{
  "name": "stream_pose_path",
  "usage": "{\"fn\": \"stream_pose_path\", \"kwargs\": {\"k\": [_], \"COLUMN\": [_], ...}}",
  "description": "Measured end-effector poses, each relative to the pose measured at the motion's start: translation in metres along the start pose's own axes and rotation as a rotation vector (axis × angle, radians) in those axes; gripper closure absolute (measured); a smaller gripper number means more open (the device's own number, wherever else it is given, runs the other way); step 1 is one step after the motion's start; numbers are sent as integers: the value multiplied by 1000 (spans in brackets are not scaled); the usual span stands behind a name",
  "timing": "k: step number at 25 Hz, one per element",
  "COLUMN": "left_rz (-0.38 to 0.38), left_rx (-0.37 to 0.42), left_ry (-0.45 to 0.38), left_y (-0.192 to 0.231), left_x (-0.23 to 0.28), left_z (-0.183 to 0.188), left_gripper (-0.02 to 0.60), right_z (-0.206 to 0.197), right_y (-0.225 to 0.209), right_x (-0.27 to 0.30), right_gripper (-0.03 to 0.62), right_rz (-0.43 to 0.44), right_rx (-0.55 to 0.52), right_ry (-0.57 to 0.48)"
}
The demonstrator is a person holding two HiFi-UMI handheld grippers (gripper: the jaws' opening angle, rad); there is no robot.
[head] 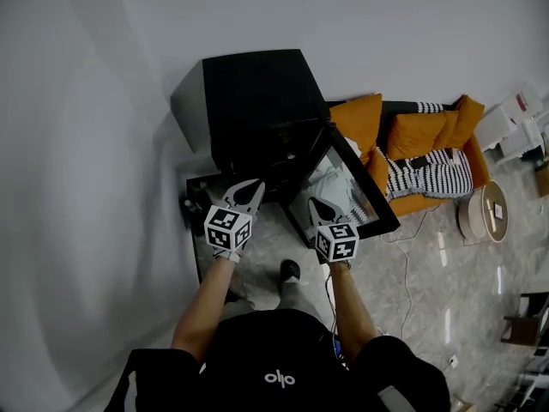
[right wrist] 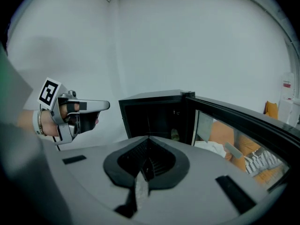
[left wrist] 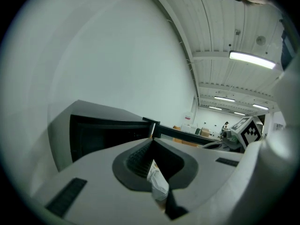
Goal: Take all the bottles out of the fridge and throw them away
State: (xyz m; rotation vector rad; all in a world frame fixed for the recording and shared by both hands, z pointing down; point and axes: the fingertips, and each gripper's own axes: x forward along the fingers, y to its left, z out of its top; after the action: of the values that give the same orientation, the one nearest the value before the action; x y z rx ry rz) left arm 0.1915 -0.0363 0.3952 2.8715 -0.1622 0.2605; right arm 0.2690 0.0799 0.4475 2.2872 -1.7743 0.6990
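Observation:
A black mini fridge (head: pixel 257 101) stands against the white wall, its glass door (head: pixel 360 187) swung open to the right. Through the right gripper view I look into its dark inside (right wrist: pixel 154 118), where a small greenish bottle-like object (right wrist: pixel 175 134) sits low at the back. My left gripper (head: pixel 253 187) is shut and empty just in front of the fridge opening. Beside it, the right gripper (head: pixel 316 202) is also shut and empty, close to the door's inner side. In the left gripper view the shut jaws (left wrist: pixel 152 137) point at the fridge (left wrist: pixel 108 132).
An orange sofa (head: pixel 412 140) with striped cushions stands right of the fridge. A round white table (head: pixel 485 211) is further right, and a cable (head: pixel 407 256) runs over the tiled floor. The white wall closes off the left side.

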Motion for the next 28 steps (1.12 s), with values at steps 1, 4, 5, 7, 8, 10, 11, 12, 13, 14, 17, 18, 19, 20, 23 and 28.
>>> {"fn": "stream_pose_path", "kwargs": {"k": [1,4,5,7,8,10,11,12,13,14,17,18,19,20,23,28], "left_rz": [-8,-31,-39,-57,-67,-83,-88,-92,-96,-100,-108,-107,-106,-108,-121,-132], "left_rx": [6,24,29,43,52,69,73,73,71,69,61,54,47,44,46,61], "left_ry": [-1,-3,-2,6,12,25,32,39,46,52,74,82,91,99,127,144], "left_y": [1,5,7,9,11,16,19,22,24,26,34,36,38,38,39,46], "left_x": [-8,-31,-38,-47,-50,-50,-49,-47,-44,-39,-18,-9,0,9,33,68], "left_z": [2,8,10,9,8,4,2,-1,-4,-7,-15,-18,-21,-25,-37,-42], "left_gripper": [575,575,575,575,575,575,575,575,575,575,575,575,575,575,575,575], "right_z": [1,1,0,-4,-6,-8,-9,-10,-12,-13,-16,-16,-17,-17,-21,-20], "right_y": [7,28,35,47,51,55,55,54,51,48,32,24,15,7,-14,-43], "right_x": [0,1,3,6,9,18,23,28,33,39,61,69,76,83,102,128], "right_gripper": [585,585,585,585,585,585,585,585,585,585,585,585,585,585,585,585], "right_rz": [-11,-42,-51,-68,-76,-97,-109,-119,-127,-133,-148,-152,-156,-159,-166,-187], "right_rx": [5,14,13,12,10,3,2,4,8,13,31,35,40,44,52,49], "right_ry": [-7,-23,-26,-26,-26,-31,-33,-35,-35,-35,-31,-29,-27,-25,-20,-28]}}
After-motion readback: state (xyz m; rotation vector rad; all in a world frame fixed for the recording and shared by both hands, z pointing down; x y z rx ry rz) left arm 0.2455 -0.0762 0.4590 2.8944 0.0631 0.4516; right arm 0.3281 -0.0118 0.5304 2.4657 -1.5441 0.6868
